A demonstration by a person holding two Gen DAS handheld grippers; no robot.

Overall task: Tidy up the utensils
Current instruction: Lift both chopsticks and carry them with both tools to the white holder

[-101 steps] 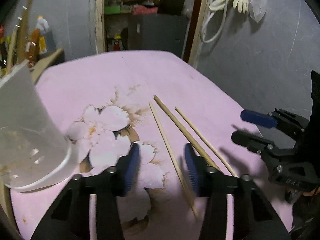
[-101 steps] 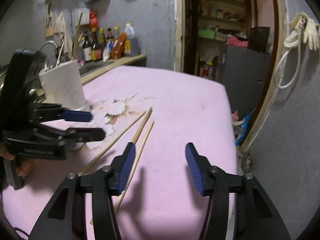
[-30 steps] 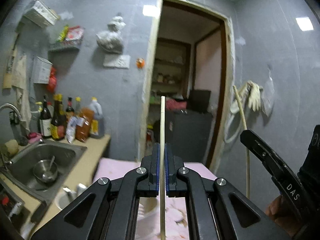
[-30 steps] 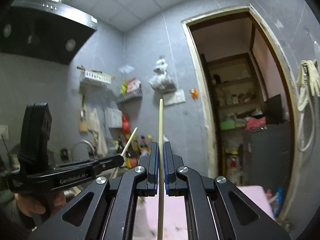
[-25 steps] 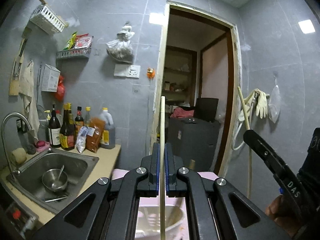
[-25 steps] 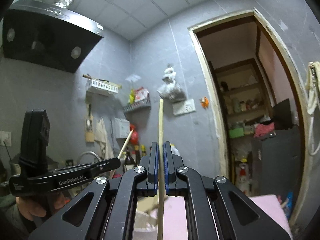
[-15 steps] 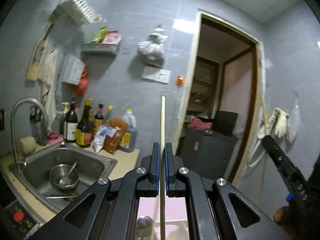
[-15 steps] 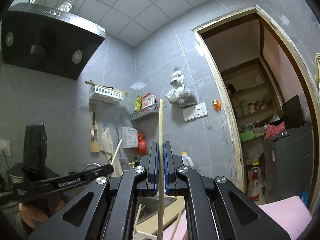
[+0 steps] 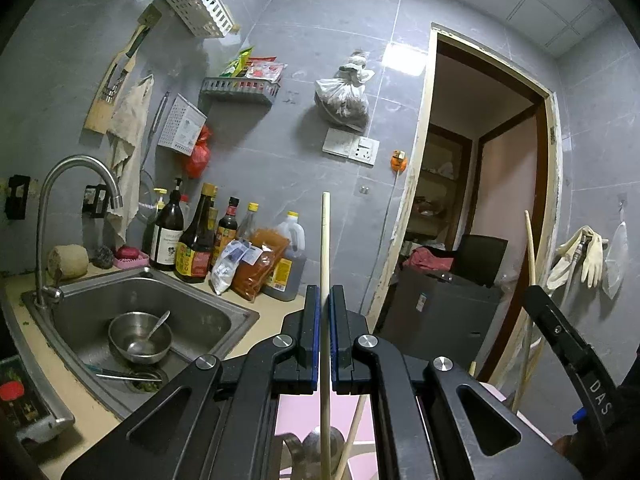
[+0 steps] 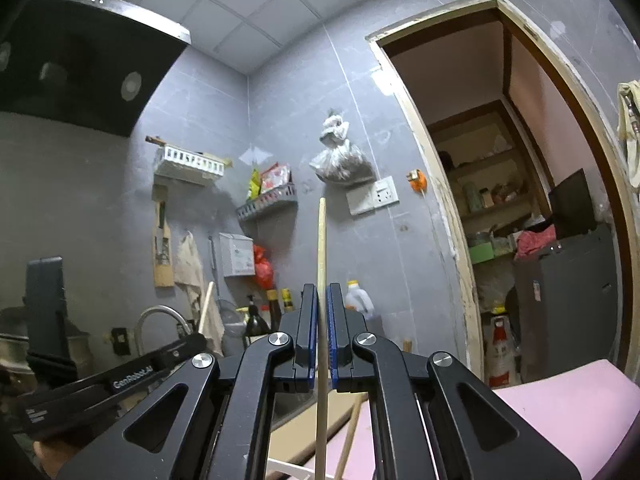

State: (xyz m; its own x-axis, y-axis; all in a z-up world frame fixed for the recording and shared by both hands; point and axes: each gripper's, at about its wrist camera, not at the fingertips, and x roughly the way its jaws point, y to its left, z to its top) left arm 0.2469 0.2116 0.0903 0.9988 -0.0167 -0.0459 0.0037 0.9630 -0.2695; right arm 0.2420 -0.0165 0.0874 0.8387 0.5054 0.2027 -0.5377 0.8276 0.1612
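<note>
Both views have swung toward the sink (image 9: 132, 320), each claw (image 9: 325, 336) (image 10: 320, 336) clenched on an upright chopstick (image 9: 325, 240) (image 10: 321, 248).

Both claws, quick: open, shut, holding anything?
Left claw: shut on an upright chopstick.
Right claw: shut on another upright chopstick.
</note>
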